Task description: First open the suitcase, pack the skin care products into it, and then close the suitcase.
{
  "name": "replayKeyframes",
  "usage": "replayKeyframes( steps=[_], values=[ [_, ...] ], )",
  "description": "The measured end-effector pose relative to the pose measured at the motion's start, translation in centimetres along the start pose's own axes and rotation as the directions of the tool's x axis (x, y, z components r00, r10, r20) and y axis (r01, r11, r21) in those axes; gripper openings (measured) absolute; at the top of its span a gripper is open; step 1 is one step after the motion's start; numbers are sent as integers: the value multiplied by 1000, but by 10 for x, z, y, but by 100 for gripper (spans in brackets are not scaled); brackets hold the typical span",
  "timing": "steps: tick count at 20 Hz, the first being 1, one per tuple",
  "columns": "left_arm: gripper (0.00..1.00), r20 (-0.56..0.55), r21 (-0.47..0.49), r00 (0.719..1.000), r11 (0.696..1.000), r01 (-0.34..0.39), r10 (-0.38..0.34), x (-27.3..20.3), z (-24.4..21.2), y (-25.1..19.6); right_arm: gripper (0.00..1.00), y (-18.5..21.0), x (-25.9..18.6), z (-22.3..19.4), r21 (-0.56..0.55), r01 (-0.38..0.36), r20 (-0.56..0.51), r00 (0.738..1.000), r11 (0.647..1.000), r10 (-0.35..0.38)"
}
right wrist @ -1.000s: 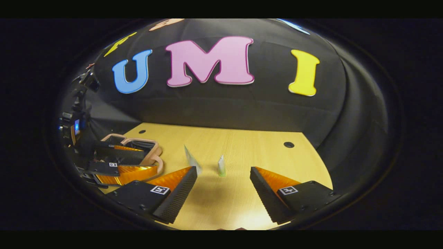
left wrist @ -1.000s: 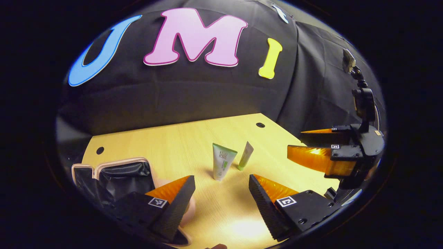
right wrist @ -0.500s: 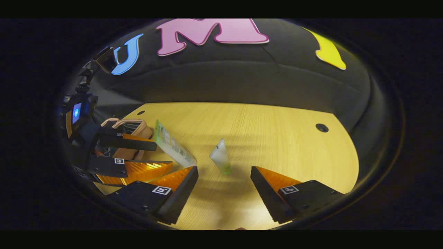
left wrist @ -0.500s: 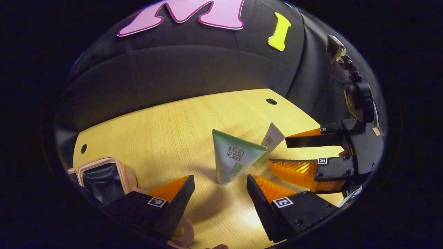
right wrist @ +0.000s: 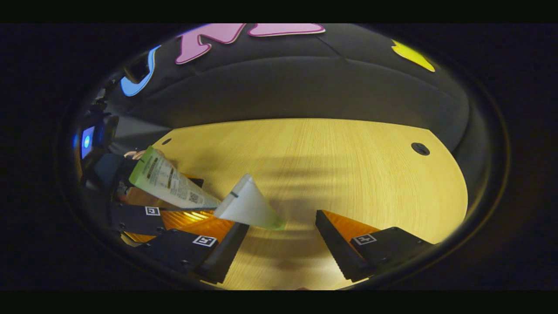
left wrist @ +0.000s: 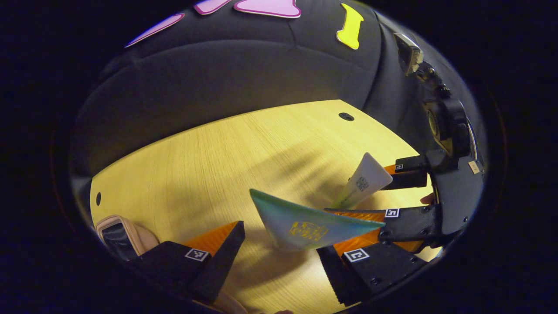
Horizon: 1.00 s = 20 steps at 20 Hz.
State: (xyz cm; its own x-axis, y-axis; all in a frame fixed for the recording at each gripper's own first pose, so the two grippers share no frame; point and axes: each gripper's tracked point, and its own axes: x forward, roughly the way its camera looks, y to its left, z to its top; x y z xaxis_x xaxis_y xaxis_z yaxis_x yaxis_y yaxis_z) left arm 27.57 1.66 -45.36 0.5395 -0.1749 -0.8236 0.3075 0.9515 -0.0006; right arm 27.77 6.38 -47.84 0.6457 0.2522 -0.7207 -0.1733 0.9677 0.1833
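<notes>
Two tubes stand cap-down on the table (left wrist: 183, 165), close together near its middle: a wider green-edged tube (left wrist: 305, 226) between the left gripper's (left wrist: 279, 257) spread fingers, and a slimmer white tube (right wrist: 246, 205) just ahead of the right gripper (right wrist: 281, 244), whose jaws are likewise released. Neither is touched yet, as far as can be told. Both tubes look light, soft-walled and a little slick; standing on small caps they would likely tip at a nudge. Squeezing the flat faces low, near the stiffer shoulder above the cap, should hold better than the floppy crimped top. The two grippers sit very near each other, so closing on one tube risks knocking the other. Beyond them the tabletop lies bare to its far edge. The suitcase (left wrist: 124, 231) lies open at the table's left near corner, beside the left gripper.
</notes>
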Motion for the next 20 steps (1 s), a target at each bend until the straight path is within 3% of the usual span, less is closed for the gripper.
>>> replayKeyframes(
  steps=[2,3,4,5,8,11,12,13,17,18,19,20],
  values=[
    [94,1,15,999,999,35,-35,5,5,-12,96,-1,1,-1,10,2,-2,1000,1000,-2],
    [87,0,30,1000,999,19,-19,5,9,-13,96,0,2,-2,10,0,-4,1000,1000,0],
    [63,-6,42,1000,999,25,-25,4,13,-17,96,2,3,-1,8,-4,-6,1000,1000,5],
    [54,-5,50,999,998,35,-34,4,18,-22,96,4,5,-2,1,-5,-8,1000,1000,5],
    [49,4,69,1000,998,12,-12,-15,29,-23,96,9,8,-1,-1,-9,-4,1000,1000,9],
    [52,51,58,999,998,3,-5,-58,45,-24,96,12,9,1,10,-6,0,1000,1000,6],
    [52,67,40,998,999,-3,1,-76,50,-21,86,14,11,3,18,-5,2,1000,1000,5],
    [52,82,18,997,1000,-6,4,-91,53,-17,93,14,13,4,24,-2,7,1000,1000,2],
    [48,120,-47,992,998,-32,37,-152,45,9,26,13,18,-1,85,15,-28,1000,996,-12],
    [52,117,-59,992,997,-49,56,-172,37,19,38,15,14,-2,94,10,-38,999,996,-6],
    [51,108,-76,992,995,-63,71,-191,27,31,24,16,12,-2,89,12,-39,999,996,-9],
    [48,90,-102,992,991,-83,92,-208,16,49,24,18,7,3,78,8,-26,1000,997,-6]
  ],
)
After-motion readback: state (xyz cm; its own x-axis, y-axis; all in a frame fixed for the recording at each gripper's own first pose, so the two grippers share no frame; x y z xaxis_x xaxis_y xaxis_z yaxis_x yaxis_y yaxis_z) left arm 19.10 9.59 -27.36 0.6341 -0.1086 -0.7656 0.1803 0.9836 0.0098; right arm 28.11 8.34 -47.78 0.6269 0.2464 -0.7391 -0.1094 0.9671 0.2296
